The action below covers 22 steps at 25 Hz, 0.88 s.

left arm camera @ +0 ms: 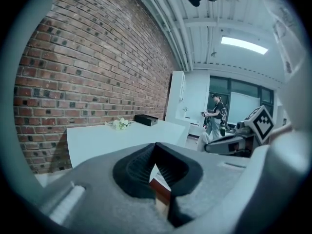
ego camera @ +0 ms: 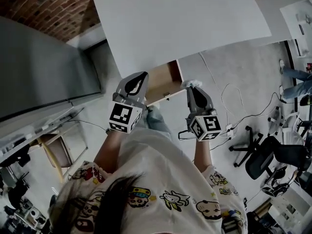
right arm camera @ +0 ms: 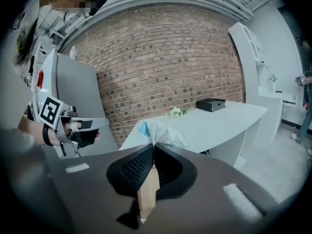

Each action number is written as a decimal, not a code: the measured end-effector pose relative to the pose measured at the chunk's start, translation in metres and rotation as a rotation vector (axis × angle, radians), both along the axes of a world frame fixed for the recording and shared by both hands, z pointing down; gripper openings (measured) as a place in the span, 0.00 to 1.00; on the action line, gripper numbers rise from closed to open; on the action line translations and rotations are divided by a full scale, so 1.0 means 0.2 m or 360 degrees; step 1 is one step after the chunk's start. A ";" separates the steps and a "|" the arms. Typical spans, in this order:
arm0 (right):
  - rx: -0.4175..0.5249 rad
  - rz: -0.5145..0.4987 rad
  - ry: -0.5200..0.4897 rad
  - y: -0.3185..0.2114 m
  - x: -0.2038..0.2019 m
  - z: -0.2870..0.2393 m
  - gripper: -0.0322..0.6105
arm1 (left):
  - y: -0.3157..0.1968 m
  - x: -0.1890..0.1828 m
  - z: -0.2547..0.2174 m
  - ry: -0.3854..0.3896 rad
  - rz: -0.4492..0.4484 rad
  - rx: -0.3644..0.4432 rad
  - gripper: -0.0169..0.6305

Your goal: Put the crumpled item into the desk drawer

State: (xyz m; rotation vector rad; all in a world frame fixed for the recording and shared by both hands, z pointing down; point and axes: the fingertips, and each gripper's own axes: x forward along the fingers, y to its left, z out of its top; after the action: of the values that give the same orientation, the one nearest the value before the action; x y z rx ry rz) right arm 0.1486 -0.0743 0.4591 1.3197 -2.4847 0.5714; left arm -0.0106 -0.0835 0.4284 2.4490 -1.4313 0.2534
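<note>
Crumpled item (right arm camera: pixel 162 132), a white wad with some blue in it, sits pinched at the tips of the right gripper (right arm camera: pixel 153 147), whose jaws are clenched on it; it hangs in the air in front of the person. The left gripper (left arm camera: pixel 155 147) is pressed closed with nothing between its jaws and waits at the left side of the drawer (ego camera: pixel 161 82). This drawer stands pulled out under the white table (ego camera: pixel 180 23), and the wad hangs just beside its right front corner, not yet over the wooden inside. I judge the carrying step is almost finished. The next move calls for a small shift to the left and down over the opening, and only then letting go.
</note>
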 end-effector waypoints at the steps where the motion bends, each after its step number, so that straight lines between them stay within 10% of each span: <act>1: -0.0011 0.0004 -0.0001 0.01 -0.01 0.01 0.07 | 0.00 -0.01 0.01 -0.0001 0.0006 -0.0006 0.02; 22: -0.0230 -0.0153 0.0151 -0.11 -0.16 0.74 0.07 | 0.04 0.07 0.63 -0.0044 0.0143 -0.0253 0.02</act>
State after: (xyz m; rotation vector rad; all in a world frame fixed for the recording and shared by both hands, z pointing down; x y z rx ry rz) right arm 0.1165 -0.0962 0.6073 1.1406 -2.3671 0.6376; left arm 0.0029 -0.0756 0.5553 2.3911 -1.2612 0.4057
